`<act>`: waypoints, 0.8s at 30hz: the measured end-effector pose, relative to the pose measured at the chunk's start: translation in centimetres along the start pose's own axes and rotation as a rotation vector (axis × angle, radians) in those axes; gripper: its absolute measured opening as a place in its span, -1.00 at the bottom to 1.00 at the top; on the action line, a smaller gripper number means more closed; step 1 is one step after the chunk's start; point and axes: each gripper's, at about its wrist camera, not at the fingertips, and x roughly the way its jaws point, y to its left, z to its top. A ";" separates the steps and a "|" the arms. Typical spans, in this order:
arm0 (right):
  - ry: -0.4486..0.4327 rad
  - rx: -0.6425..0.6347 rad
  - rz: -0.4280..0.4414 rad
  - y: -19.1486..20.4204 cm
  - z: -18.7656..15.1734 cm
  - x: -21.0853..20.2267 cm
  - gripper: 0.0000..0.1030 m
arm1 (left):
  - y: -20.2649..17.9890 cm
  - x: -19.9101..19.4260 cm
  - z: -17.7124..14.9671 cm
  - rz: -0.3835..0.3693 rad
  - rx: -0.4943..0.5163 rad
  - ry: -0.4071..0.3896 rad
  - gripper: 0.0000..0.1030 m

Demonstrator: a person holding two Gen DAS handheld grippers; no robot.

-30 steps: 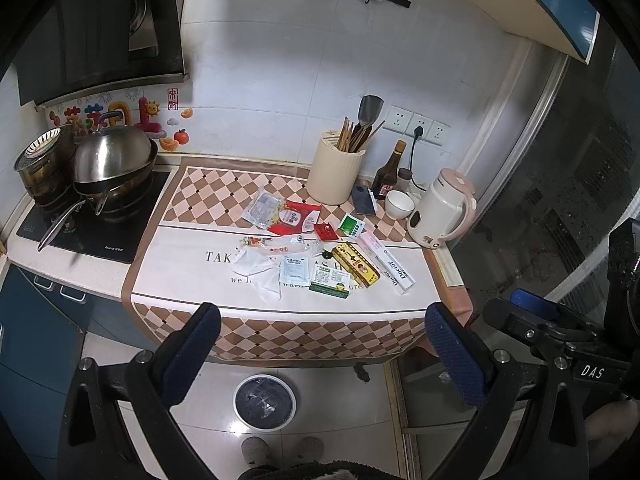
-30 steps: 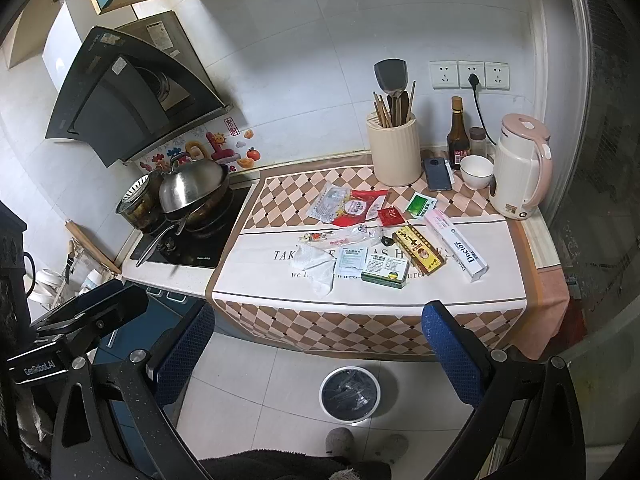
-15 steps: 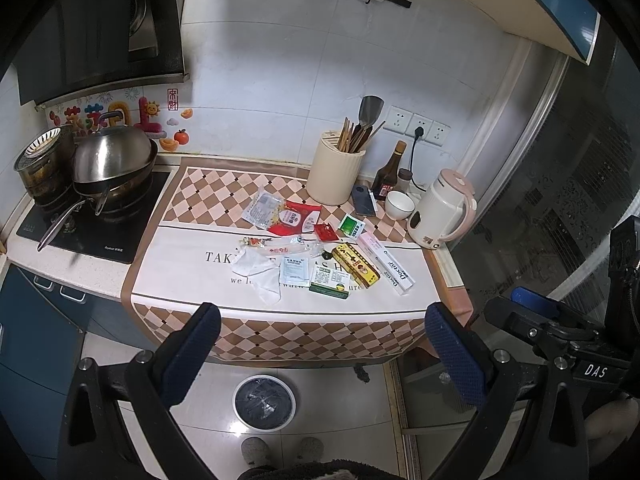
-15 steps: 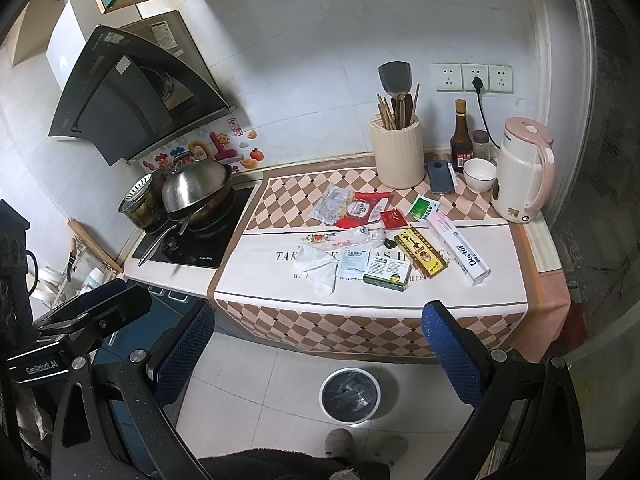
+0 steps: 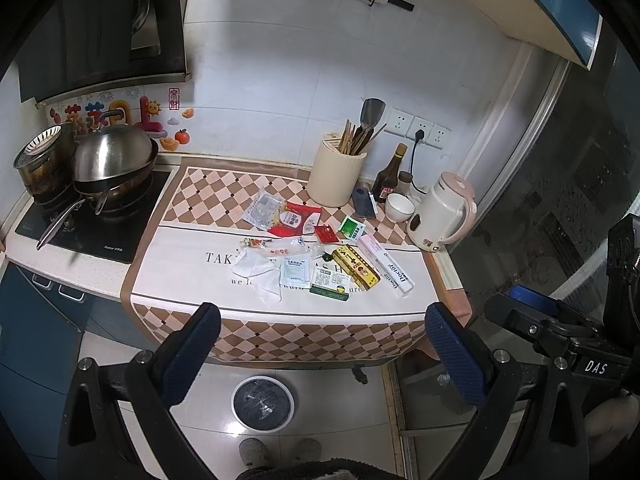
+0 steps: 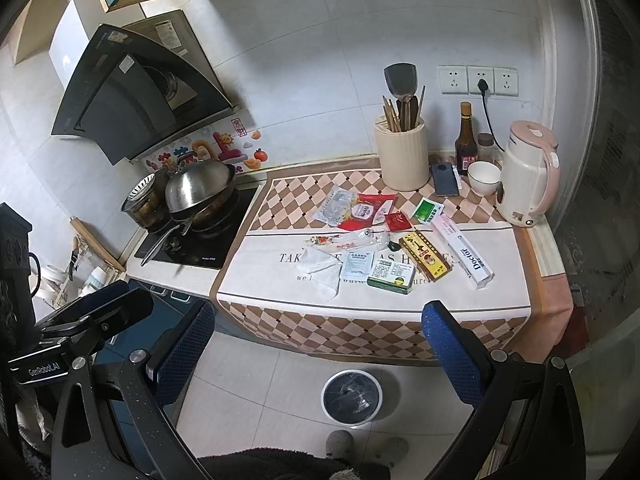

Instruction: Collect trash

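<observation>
Wrappers and boxes litter the countertop cloth above the floor bin; with both the left gripper and right gripper spread empty and well back, start with the nearest piece, pinching it at an edge.

Soft, even indoor light fills both fisheye views, brightest on the white wall tiles at upper centre. Straight lines bow strongly toward the black, vignetted corners. The centre is sharp; the steel pot lid shows mild glare.

Left gripper fingers spread wide above the floor bin, wrappers littering the counter cloth.
</observation>
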 end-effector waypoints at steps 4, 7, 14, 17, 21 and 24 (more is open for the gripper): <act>0.000 0.001 0.001 0.0 -0.1 0.0 1.00 | -0.1 -0.1 -0.1 0.000 0.000 0.000 1.00; 0.000 0.000 0.000 0.3 0.0 0.0 1.00 | 0.0 0.0 -0.1 0.002 0.000 -0.001 1.00; -0.017 0.043 -0.079 0.6 0.0 1.1 1.00 | -0.6 2.1 1.0 0.301 0.087 -0.069 1.00; -0.010 0.103 -0.153 -0.7 0.1 2.9 1.00 | 0.1 5.8 2.2 0.381 0.106 -0.050 1.00; 0.001 0.160 -0.238 -4.1 0.5 6.6 1.00 | 1.6 12.0 3.7 0.395 0.092 0.034 1.00; 0.014 0.176 -0.328 -7.1 1.2 10.3 1.00 | 2.5 18.7 4.1 0.403 0.065 0.152 1.00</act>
